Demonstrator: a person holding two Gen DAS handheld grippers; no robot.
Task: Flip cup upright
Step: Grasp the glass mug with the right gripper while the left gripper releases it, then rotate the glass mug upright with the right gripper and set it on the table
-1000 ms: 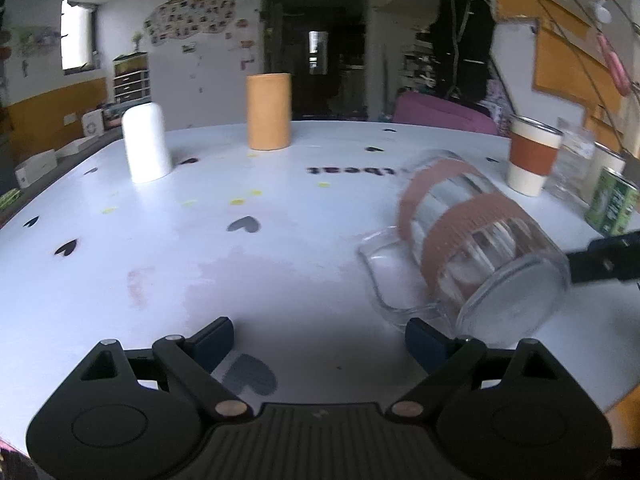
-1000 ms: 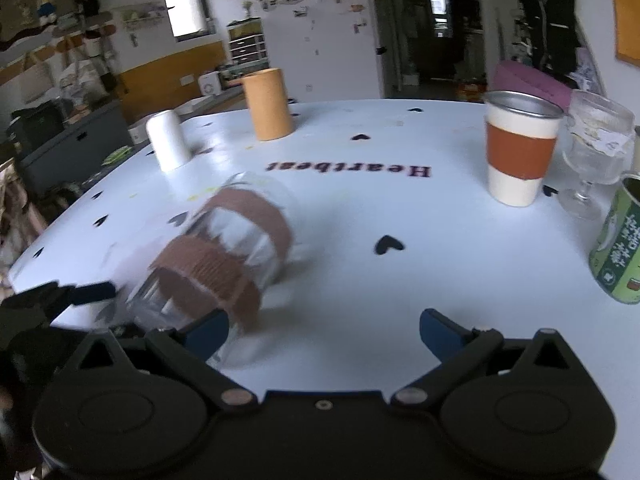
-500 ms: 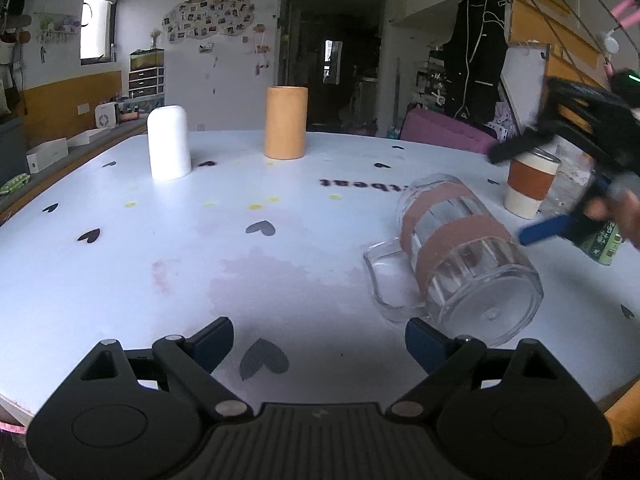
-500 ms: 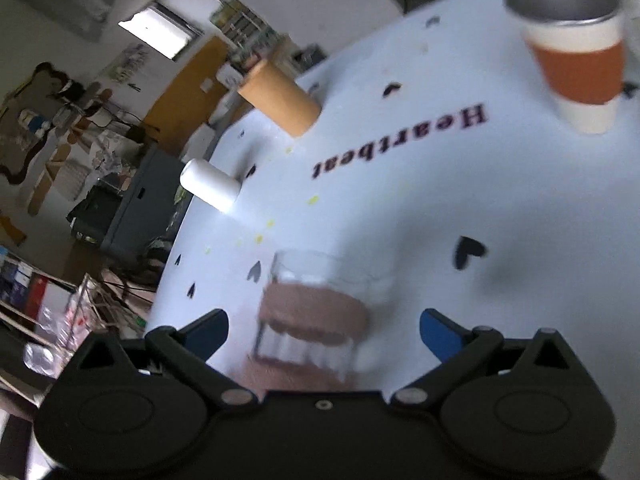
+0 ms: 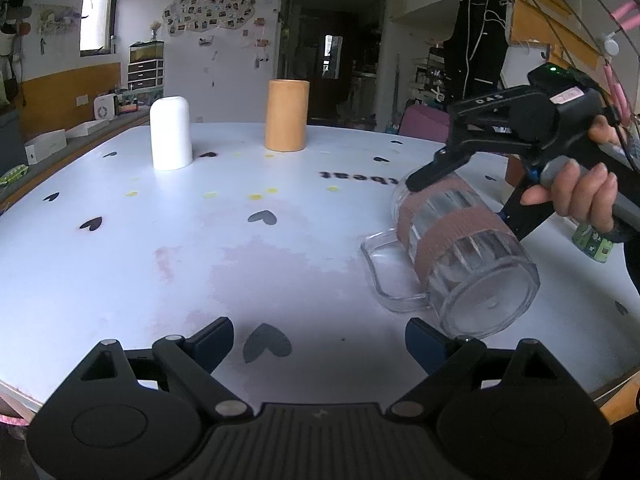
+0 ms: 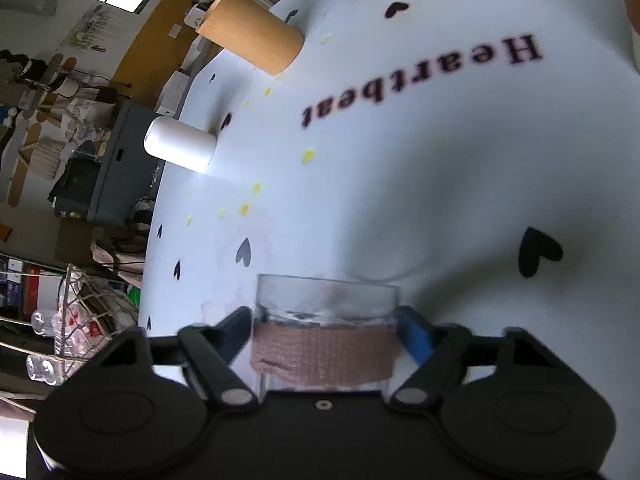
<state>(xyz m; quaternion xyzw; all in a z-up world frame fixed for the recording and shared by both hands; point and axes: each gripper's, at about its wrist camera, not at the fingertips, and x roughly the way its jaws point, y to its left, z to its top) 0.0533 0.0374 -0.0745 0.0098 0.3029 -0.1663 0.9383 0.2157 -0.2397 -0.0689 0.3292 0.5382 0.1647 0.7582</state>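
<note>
The cup [image 5: 460,256], a clear ribbed glass mug with two brown tape bands, is seen lying on its side on the white table [image 5: 160,220], well in front of the orange cylinder [image 5: 287,115] and to the right of it in the left wrist view, with its thick base turned toward that camera and its handle flat on the tabletop. The right gripper [image 6: 325,330] is set across the body near the open rim, one finger at each side of the upper band, the jaws narrowed to the width of the glass; whether a firm squeeze is already applied cannot be told. The left gripper [image 5: 318,342] is held wide apart and empty, just short of the base.

The mug is judged heavy for its size, rigid, breakable, and slick on bare glass. The taped bands are the better hold, since friction is offered there. With the weight gathered in the base, a swing or slip about the fingers is to be expected when the rim end is raised, so a firm grip is advised
</note>
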